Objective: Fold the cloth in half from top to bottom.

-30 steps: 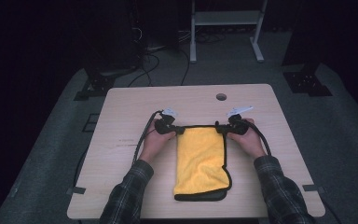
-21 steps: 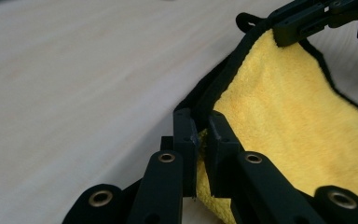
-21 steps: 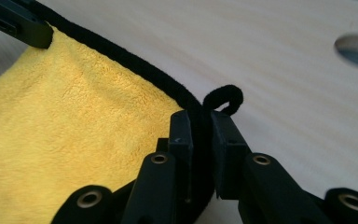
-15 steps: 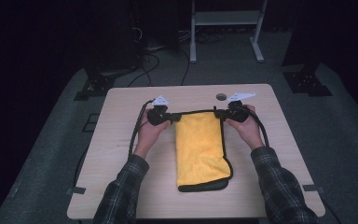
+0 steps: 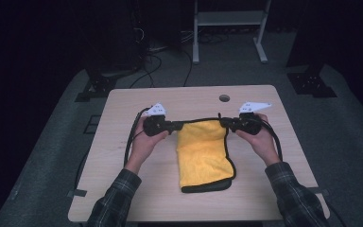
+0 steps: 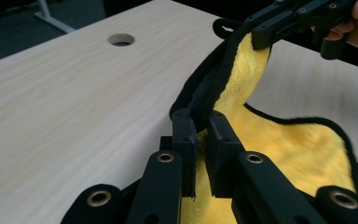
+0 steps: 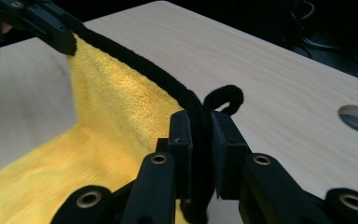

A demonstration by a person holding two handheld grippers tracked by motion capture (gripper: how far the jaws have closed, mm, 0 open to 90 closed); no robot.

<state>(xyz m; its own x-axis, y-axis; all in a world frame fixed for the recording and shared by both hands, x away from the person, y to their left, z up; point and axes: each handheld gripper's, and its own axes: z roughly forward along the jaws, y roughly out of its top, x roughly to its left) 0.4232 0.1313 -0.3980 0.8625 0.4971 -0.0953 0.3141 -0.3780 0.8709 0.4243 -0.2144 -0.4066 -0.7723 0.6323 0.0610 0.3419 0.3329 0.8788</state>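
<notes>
The yellow cloth (image 6: 279, 154) runs off the left gripper view's bottom edge, its corner hidden between the jaws.

A pale wooden table (image 5: 123, 189) stands on grey carpet (image 5: 52, 142) in a dark room.
</notes>
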